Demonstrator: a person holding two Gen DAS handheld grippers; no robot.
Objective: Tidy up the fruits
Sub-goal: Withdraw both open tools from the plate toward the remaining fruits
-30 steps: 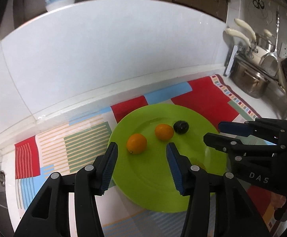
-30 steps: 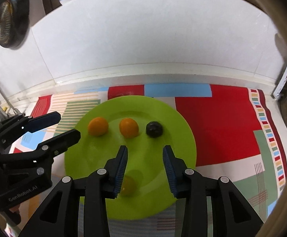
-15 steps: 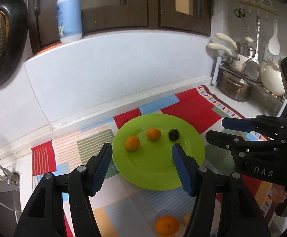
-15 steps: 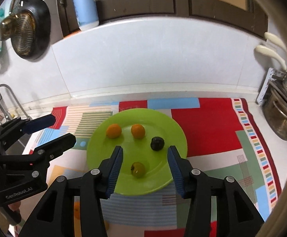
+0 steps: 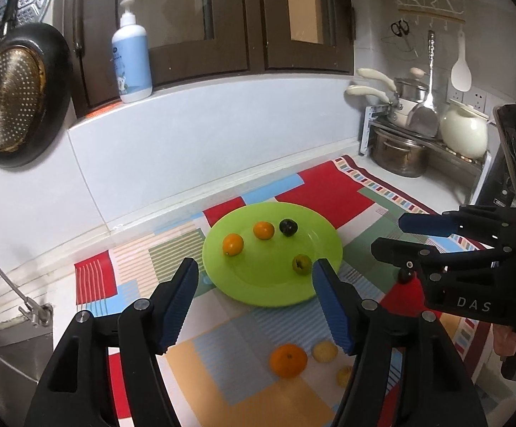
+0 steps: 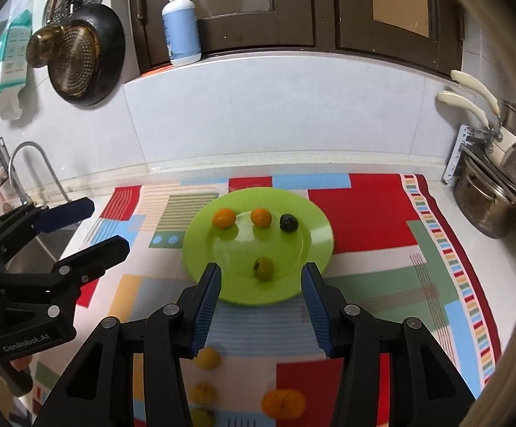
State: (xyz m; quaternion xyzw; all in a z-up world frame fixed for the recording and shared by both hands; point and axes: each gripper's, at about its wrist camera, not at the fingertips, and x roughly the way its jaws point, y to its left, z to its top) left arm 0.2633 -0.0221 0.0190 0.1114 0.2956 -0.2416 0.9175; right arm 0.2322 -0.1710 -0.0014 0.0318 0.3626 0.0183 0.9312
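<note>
White tiled wall and dark wooden cabinet doors back a kitchen counter (image 6: 382, 153) covered by a patchwork mat (image 6: 371, 220) of red, blue, green and striped panels. On the mat sits a round lime-green plate (image 6: 314, 245) (image 5: 322, 284). It carries four small fruits: two bright orange ones (image 6: 224, 218) (image 6: 261, 217) side by side near its far rim, a glossy dark plum (image 6: 288, 222) just right of them, and a greenish-yellow fruit (image 6: 264, 269) alone nearer the front edge. Off the plate, on the near part of the mat, lie a larger orange (image 6: 283, 404) with a dimpled skin and a few pale yellow fruits (image 6: 208, 358), well apart from the plate.

Both claws hang above the mat with nothing between their blue ribbed pads. The left gripper (image 5: 256, 307) (image 6: 90, 227) stands open, its jaws having just been widening; the right gripper (image 6: 259, 315) (image 5: 396, 235) is also open, more narrowly, its jaws having parted a moment ago, with the greenish fruit seen beyond the gap and untouched.

A soap bottle (image 6: 181, 25) stands on the ledge, a strainer (image 6: 73, 58) hangs at left, and pots (image 6: 485, 199) fill the right corner.
</note>
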